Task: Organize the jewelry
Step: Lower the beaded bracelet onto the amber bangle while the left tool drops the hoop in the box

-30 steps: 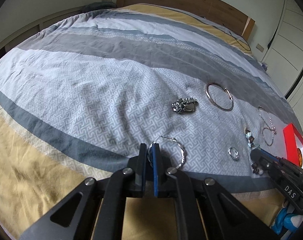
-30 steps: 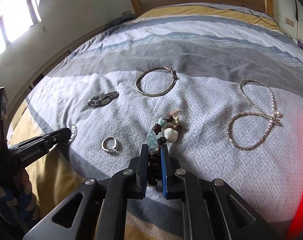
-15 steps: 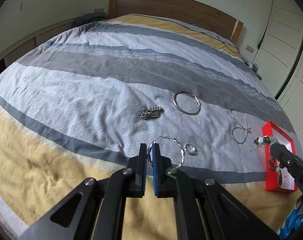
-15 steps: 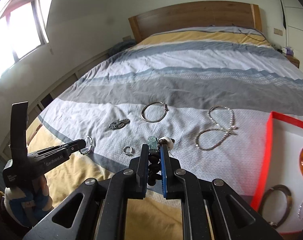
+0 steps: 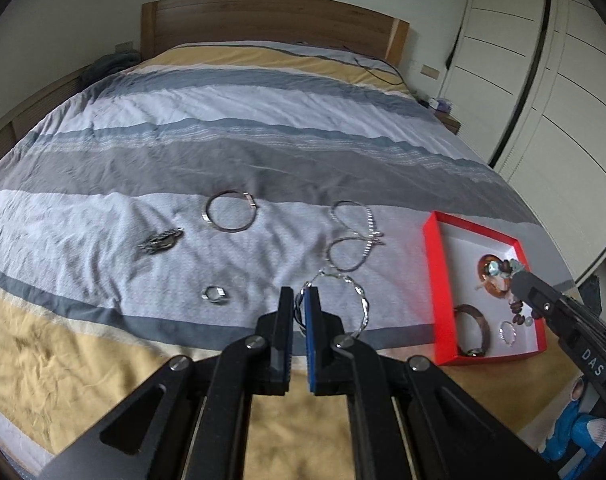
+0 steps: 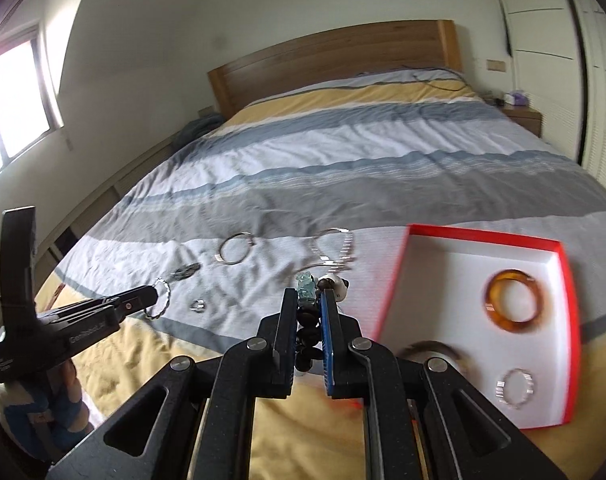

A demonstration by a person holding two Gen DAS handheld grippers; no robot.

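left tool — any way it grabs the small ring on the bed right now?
Probably not yet: the left tool is shut on the twisted silver bangle. Nothing covers the small ring; the bangle must go first.

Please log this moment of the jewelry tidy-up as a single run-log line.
left gripper: shut on silver bangle | right gripper: shut on beaded bracelet, near red box | box: amber bangle inside
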